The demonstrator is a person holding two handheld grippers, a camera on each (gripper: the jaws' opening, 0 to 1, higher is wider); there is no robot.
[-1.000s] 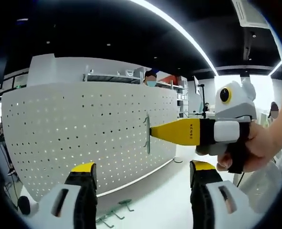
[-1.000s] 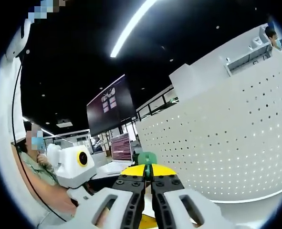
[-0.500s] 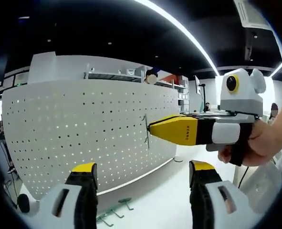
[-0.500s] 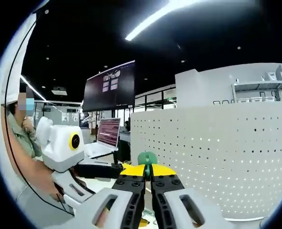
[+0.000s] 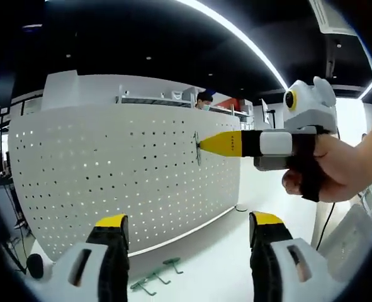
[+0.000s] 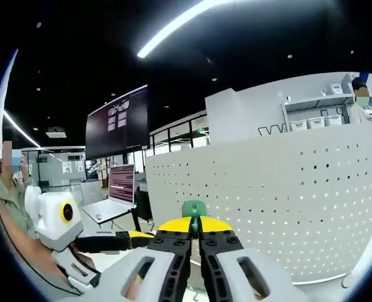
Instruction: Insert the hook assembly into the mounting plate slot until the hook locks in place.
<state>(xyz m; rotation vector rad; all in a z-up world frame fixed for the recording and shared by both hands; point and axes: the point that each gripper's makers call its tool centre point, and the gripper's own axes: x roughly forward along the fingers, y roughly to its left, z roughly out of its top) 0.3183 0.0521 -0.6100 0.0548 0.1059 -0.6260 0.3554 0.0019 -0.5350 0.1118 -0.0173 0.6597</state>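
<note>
Right tool [image 5: 201, 145] held level in a hand [image 5: 337, 173], jaws pinching the green hook [image 6: 193, 209] against the upright pegboard [image 5: 110, 182]. Left tool [image 5: 182, 251] spread, held low before it. Spare hooks [image 5: 154, 277] lie on the tabletop [image 5: 223, 251]. We cannot read the jaw lettering.

white board full of holes [image 5: 110, 182] standing up. right gripper [image 5: 200, 145] coming in from the right, held by a hand [image 5: 337, 173], yellow tip pinching a thin hook [image 5: 197, 149] against the board. spare green hooks [image 5: 153, 278] lying below. left gripper [image 5: 182, 236] wide apart, holding nothing.
</note>
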